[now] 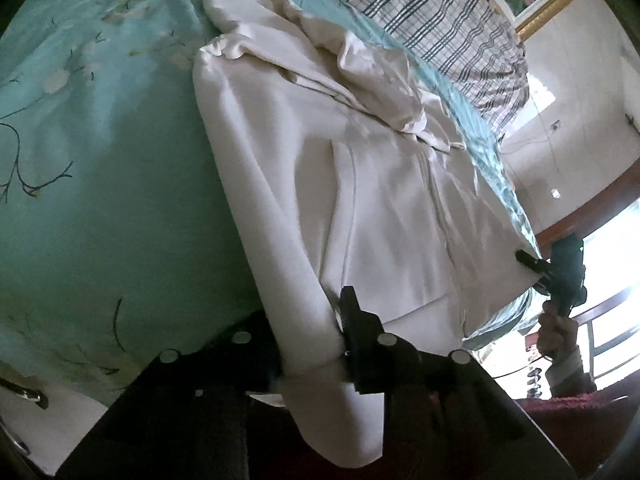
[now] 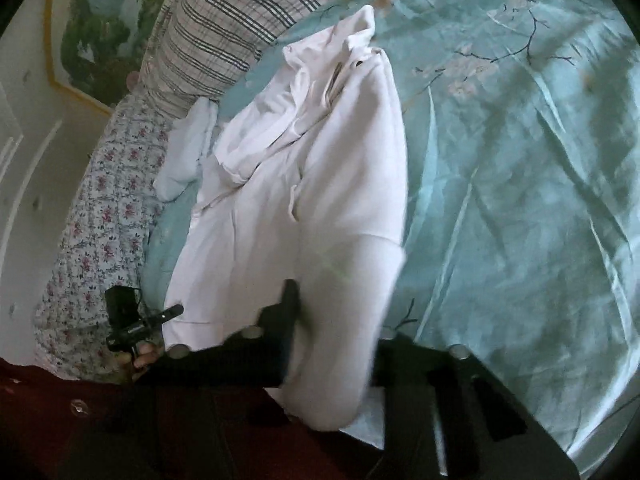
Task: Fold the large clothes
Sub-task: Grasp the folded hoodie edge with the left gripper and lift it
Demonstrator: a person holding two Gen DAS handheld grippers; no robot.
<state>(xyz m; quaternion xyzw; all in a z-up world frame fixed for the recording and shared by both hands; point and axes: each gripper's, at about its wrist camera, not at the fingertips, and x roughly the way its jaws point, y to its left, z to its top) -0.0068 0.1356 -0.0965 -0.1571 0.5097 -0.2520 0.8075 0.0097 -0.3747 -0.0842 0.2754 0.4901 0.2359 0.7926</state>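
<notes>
White garment [image 1: 360,184] spread on bed [image 1: 100,160], near edge. Near end pinched at both sides: sleeve cuff clamped in left tongs [image 1: 316,344], opposite sleeve clamped in right tongs [image 2: 332,320]. Step judged: grasp made for fold. Next: both ends to be lifted evenly, carried toward collar. Teal floral bedspread, plaid pillow [image 2: 240,20], framed landscape picture [image 2: 100,20] on wall.

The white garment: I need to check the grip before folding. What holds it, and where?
Both grippers pinch the white garment: left gripper and right gripper, each on a sleeve cuff.
</notes>
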